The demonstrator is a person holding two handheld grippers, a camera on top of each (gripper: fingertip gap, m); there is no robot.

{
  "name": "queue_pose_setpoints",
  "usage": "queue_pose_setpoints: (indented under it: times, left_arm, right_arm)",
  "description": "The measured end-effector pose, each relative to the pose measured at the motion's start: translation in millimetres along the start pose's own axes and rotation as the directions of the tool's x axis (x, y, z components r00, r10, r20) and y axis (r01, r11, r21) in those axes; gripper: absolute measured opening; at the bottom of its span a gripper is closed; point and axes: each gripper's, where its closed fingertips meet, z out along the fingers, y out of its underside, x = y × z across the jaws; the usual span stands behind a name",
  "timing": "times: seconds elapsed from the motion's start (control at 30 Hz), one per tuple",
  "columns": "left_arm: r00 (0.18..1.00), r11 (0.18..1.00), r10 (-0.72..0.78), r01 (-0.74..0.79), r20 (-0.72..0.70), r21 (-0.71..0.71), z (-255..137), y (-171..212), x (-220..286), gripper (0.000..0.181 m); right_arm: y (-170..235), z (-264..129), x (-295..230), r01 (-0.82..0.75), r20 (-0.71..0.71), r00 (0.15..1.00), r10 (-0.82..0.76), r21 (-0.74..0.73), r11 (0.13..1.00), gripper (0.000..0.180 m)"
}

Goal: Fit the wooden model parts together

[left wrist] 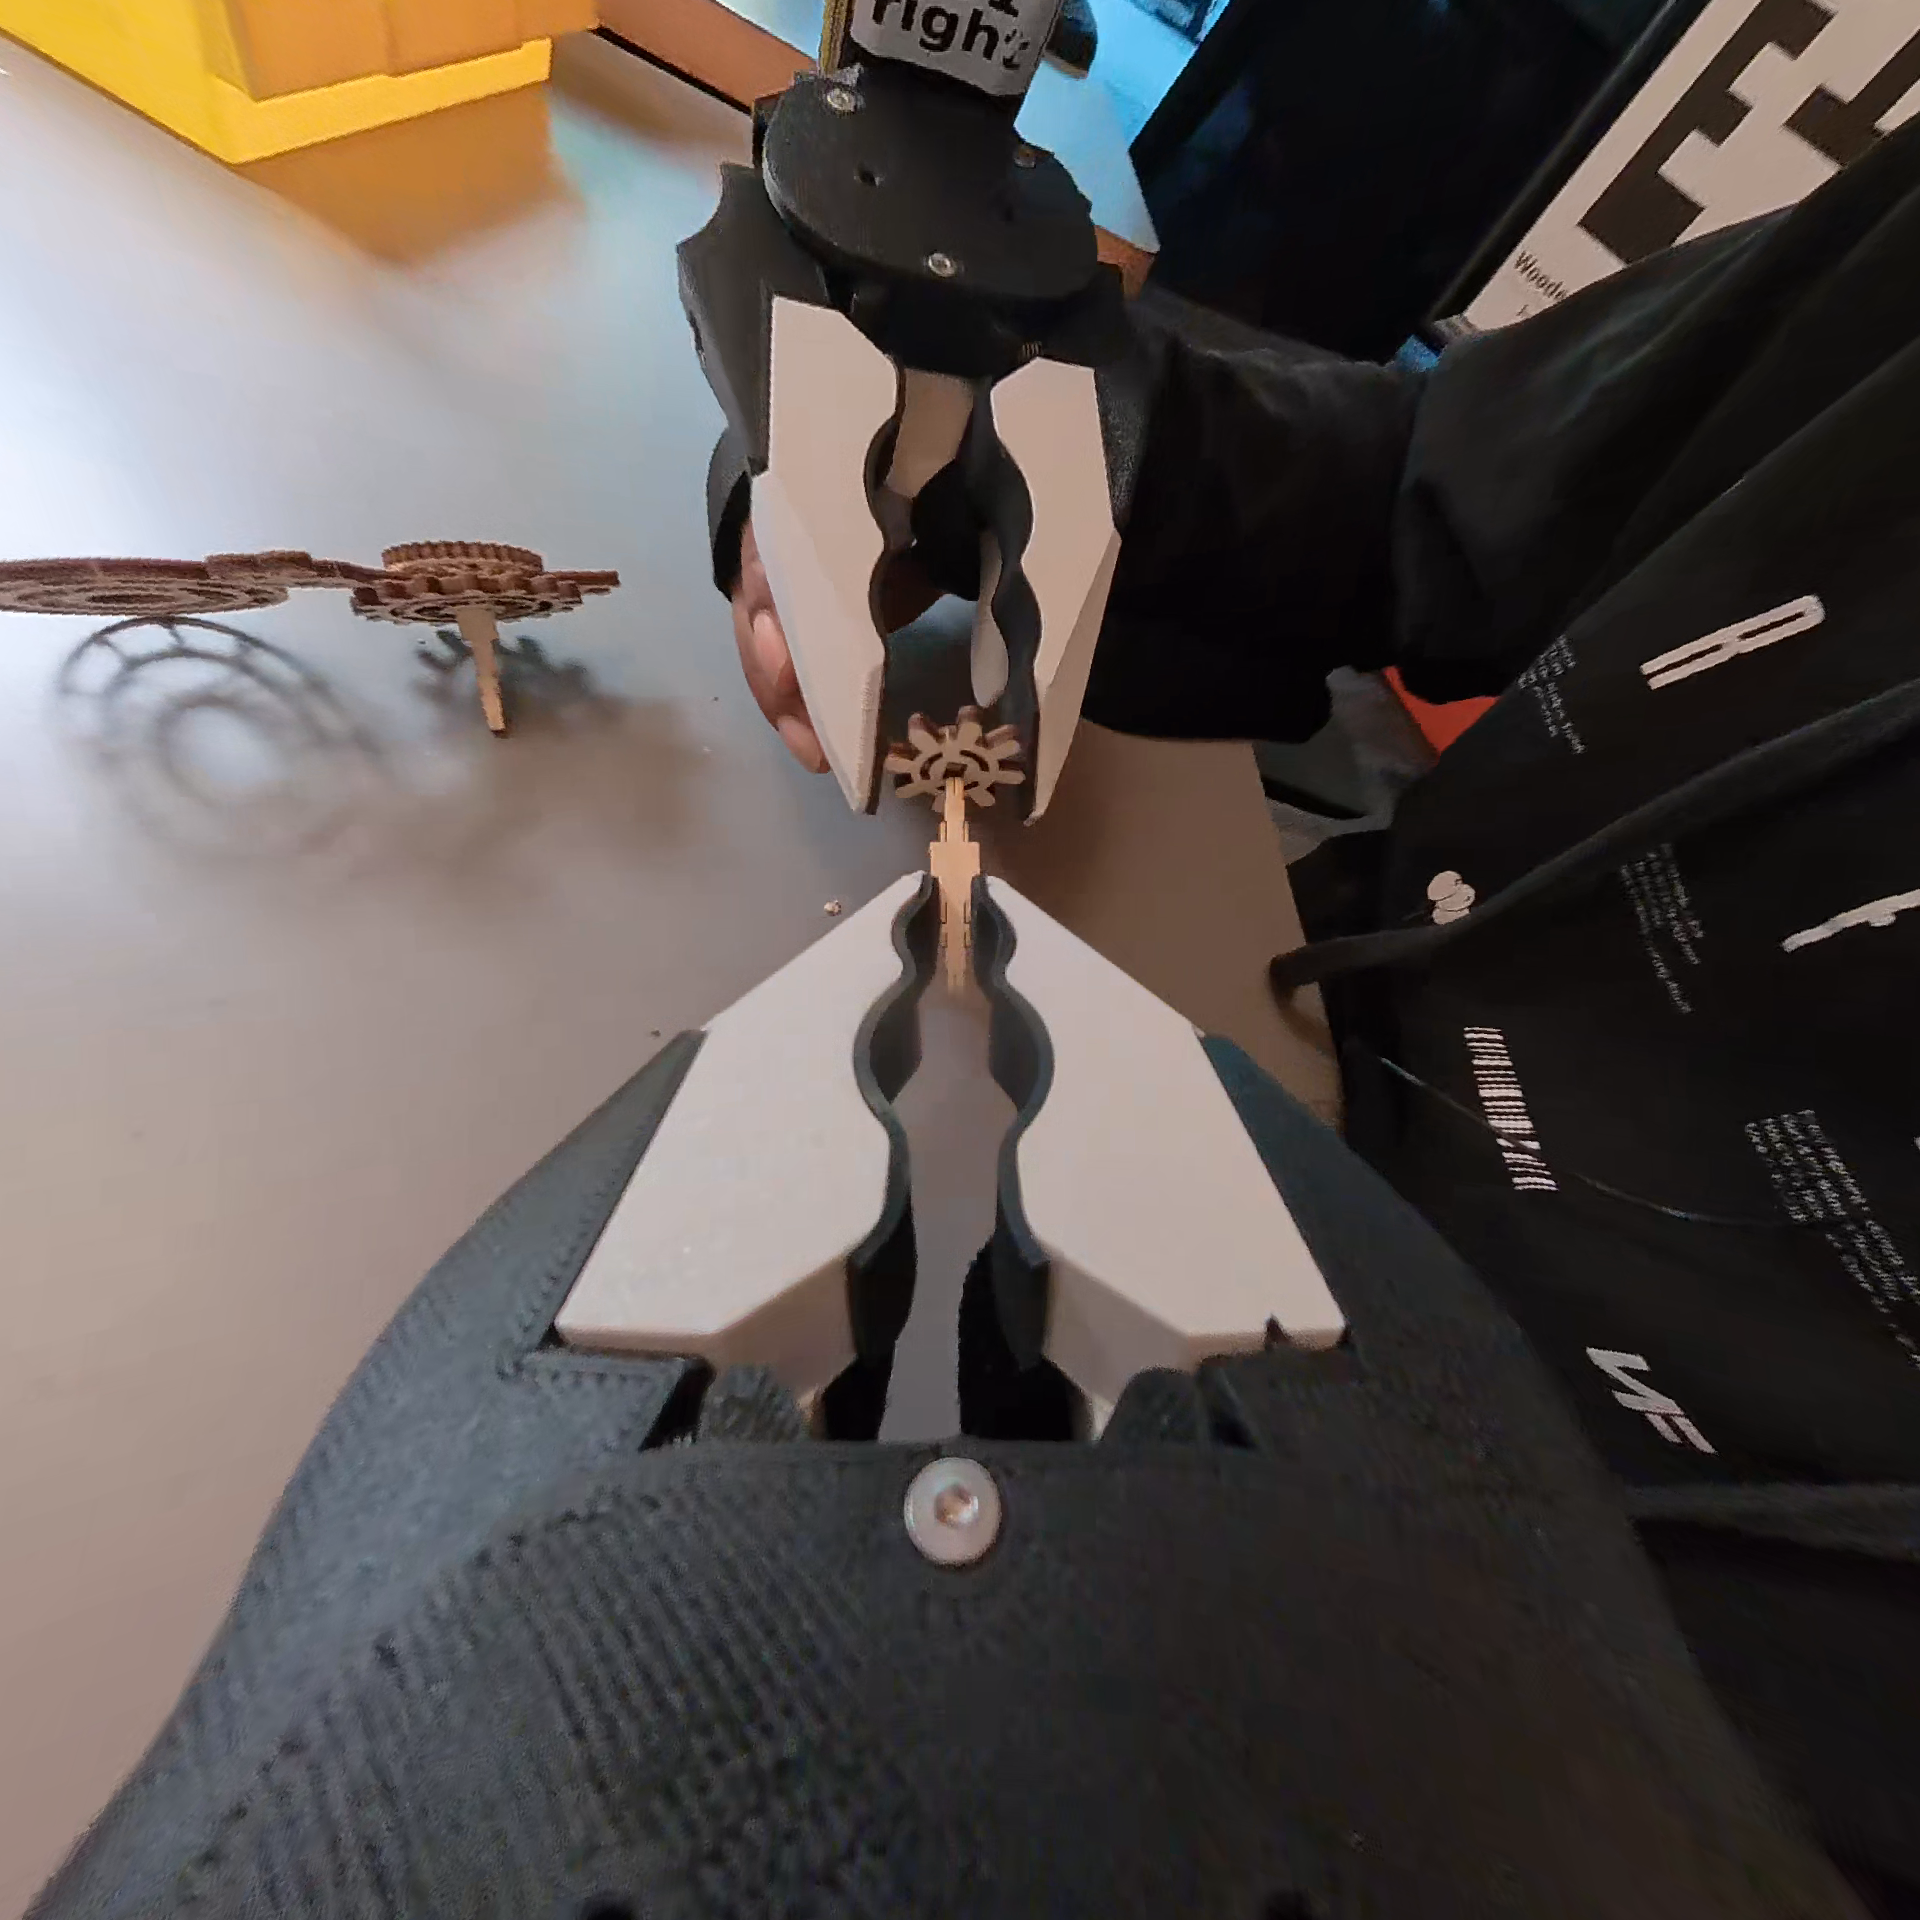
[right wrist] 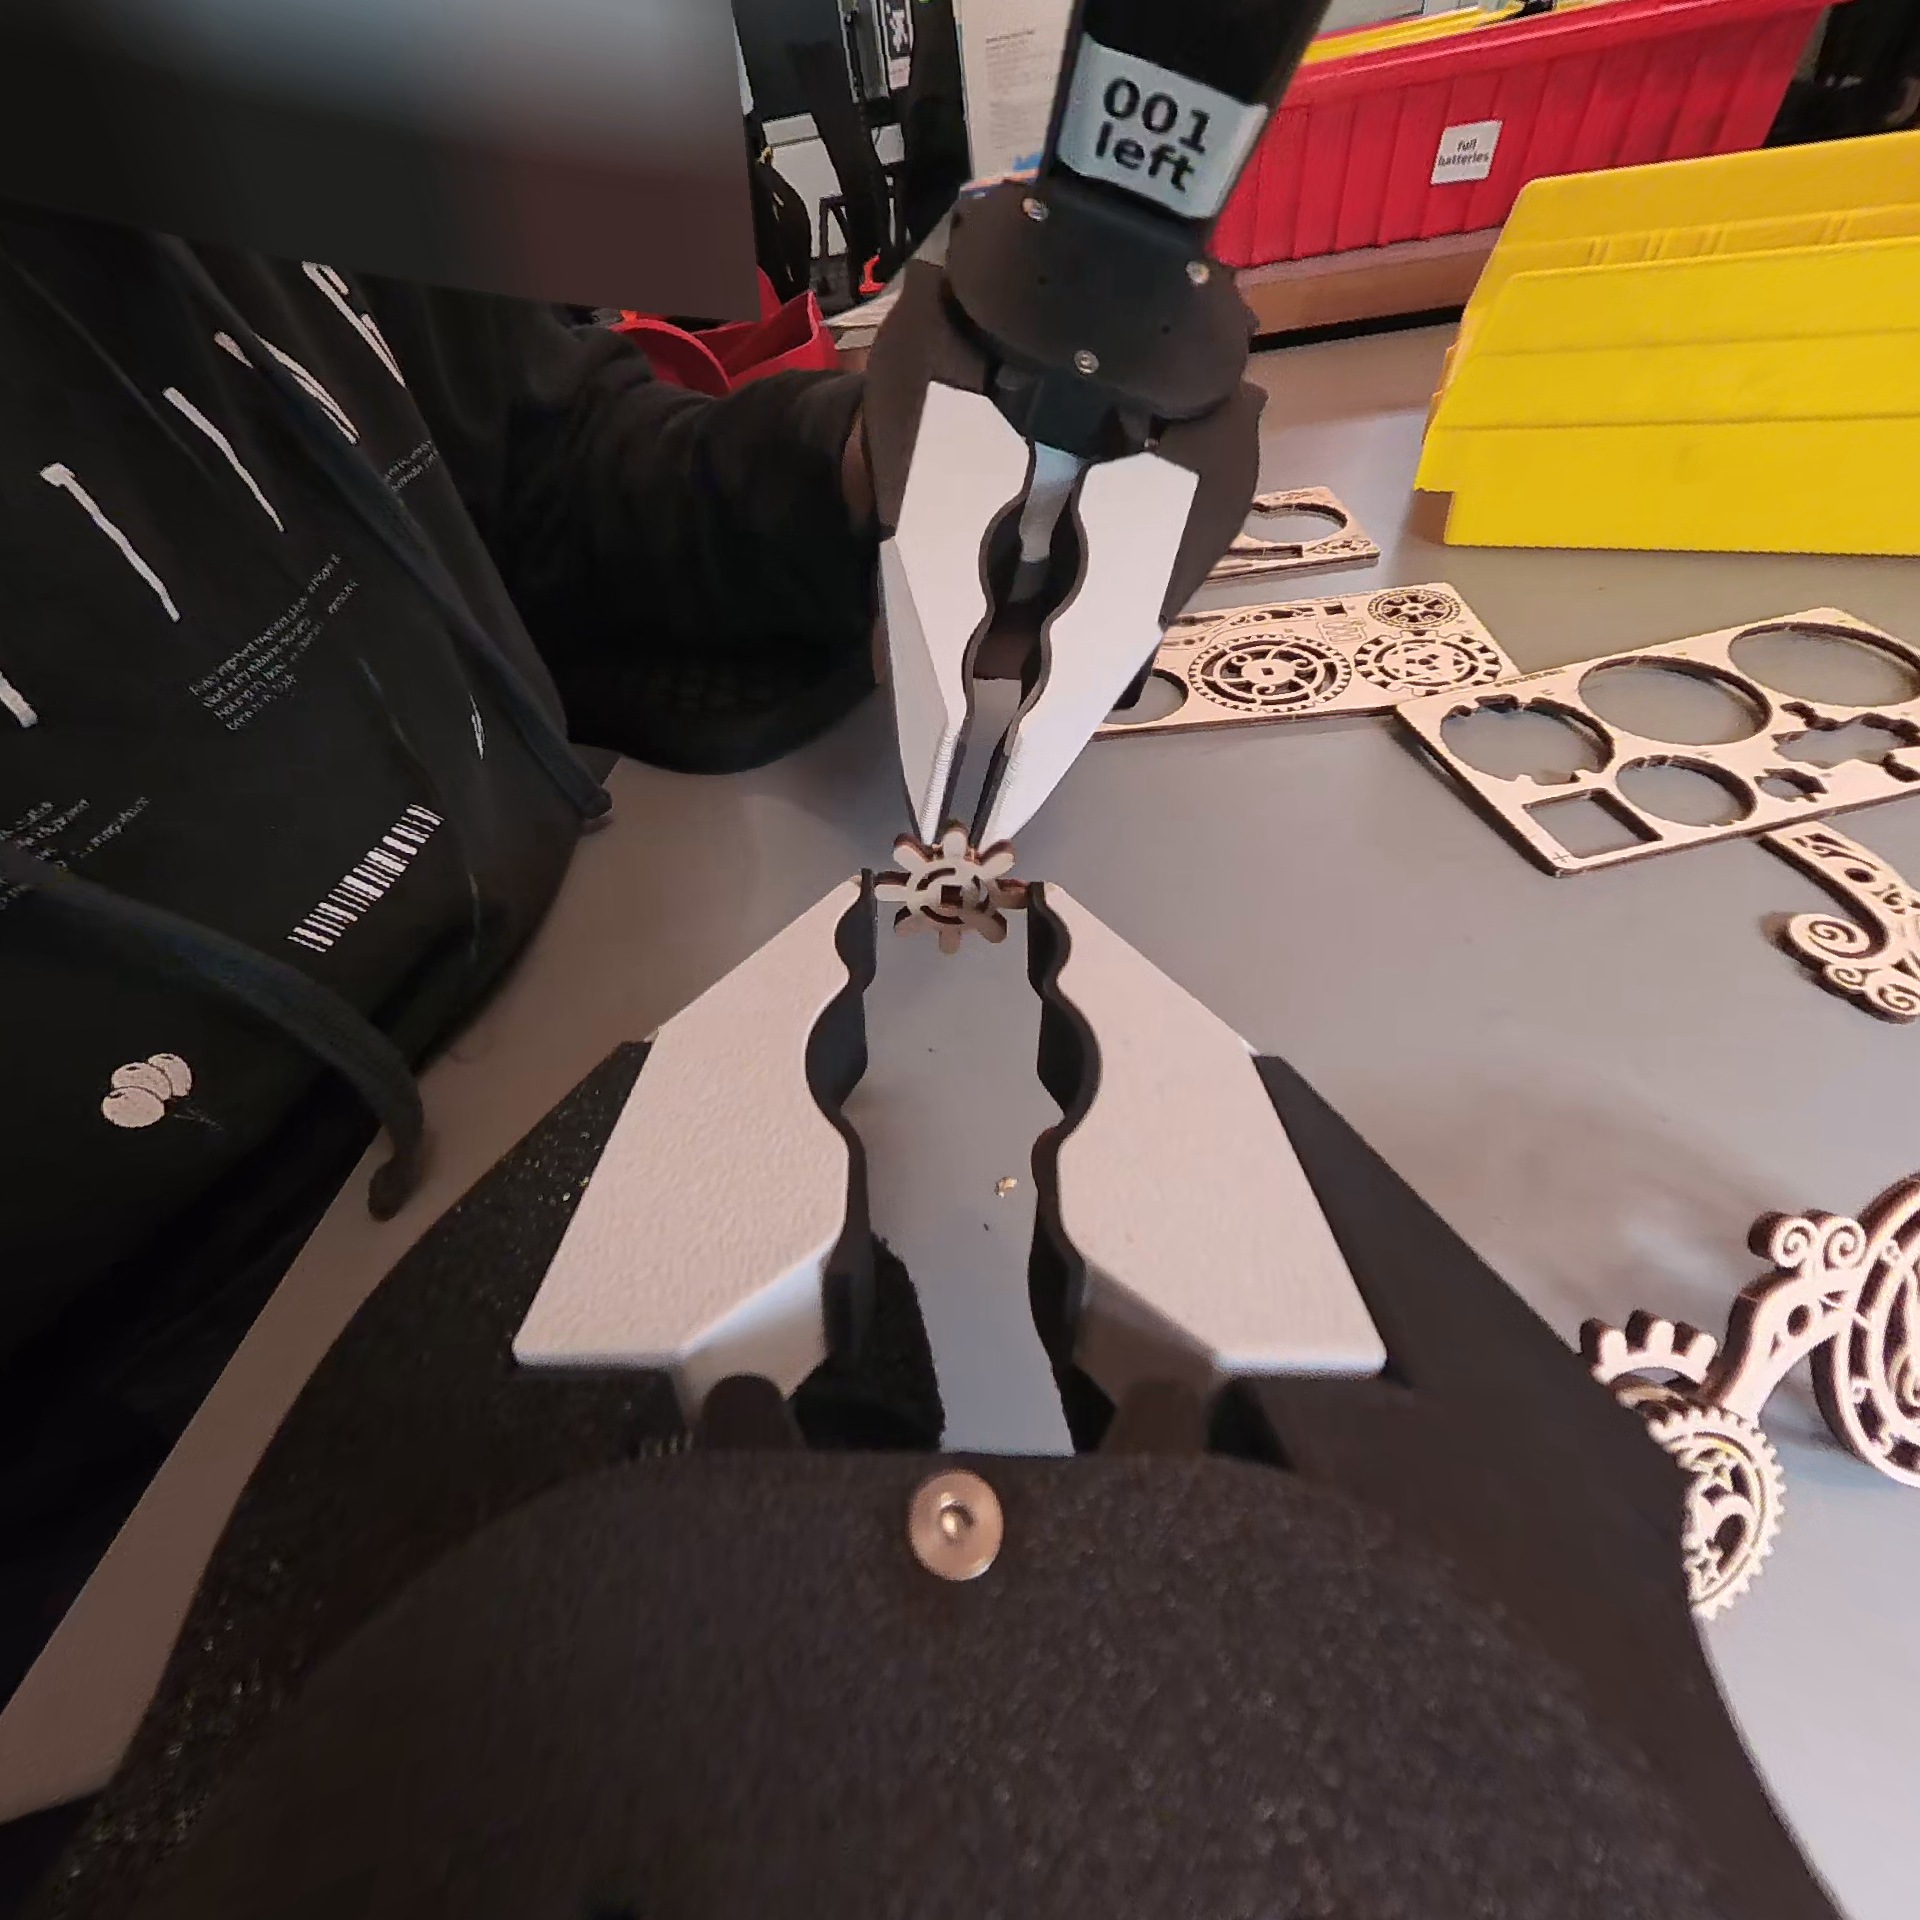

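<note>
A small wooden gear (left wrist: 954, 764) is gripped between the fingertips of my right gripper (left wrist: 951, 808), which comes in from the top of the left wrist view. My left gripper (left wrist: 951, 888) is shut on a thin wooden pin (left wrist: 951, 914). The pin's tip meets the gear's centre hole. In the right wrist view the gear (right wrist: 948, 896) faces the camera between the tips of my right gripper (right wrist: 951, 889). My left gripper (right wrist: 961, 826) points down at it from behind, and the pin is hidden by the gear. Both are held above the grey table (left wrist: 260, 987).
A partly built wooden gear assembly (left wrist: 457, 592) stands on the table to the left. Punched wooden sheets (right wrist: 1662, 727) and ornate wooden parts (right wrist: 1849, 945) lie to the right, with a yellow bin (right wrist: 1683, 416) and a red bin (right wrist: 1507, 135) behind. A person's black hoodie (right wrist: 260, 727) is close by. Less than 4 cm separates the two grippers' tips.
</note>
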Motion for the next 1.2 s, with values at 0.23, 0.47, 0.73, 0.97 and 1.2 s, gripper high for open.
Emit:
queue_pose_setpoints:
  times: [0.23,0.47,0.73,0.97,1.2]
  left_arm:
    - [0.997,0.999,0.051,-0.050,0.052,-0.012,0,-2,-1,0.004]
    - [0.989,0.994,0.108,-0.104,0.104,-0.045,0,0,-4,0.005]
    - [0.939,0.956,0.279,-0.252,0.201,-0.149,3,7,-12,0.004]
    - [0.809,0.861,0.501,-0.434,0.306,-0.264,3,7,-25,0.004]
    - [0.562,0.699,0.715,-0.589,0.416,-0.406,0,-1,-38,0.004]
  right_arm:
    - [2,0,1,-0.019,0.005,1.000,0.019,-0.004,1.000,0.027]
    - [6,2,1,-0.053,0.017,0.998,0.054,-0.017,0.998,0.026]
    - [14,3,5,-0.193,0.027,0.980,0.195,-0.065,0.979,0.026]
    - [17,4,12,-0.404,0.018,0.913,0.406,-0.079,0.911,0.026]
    - [12,1,21,-0.519,-0.006,0.855,0.519,-0.025,0.854,0.026]
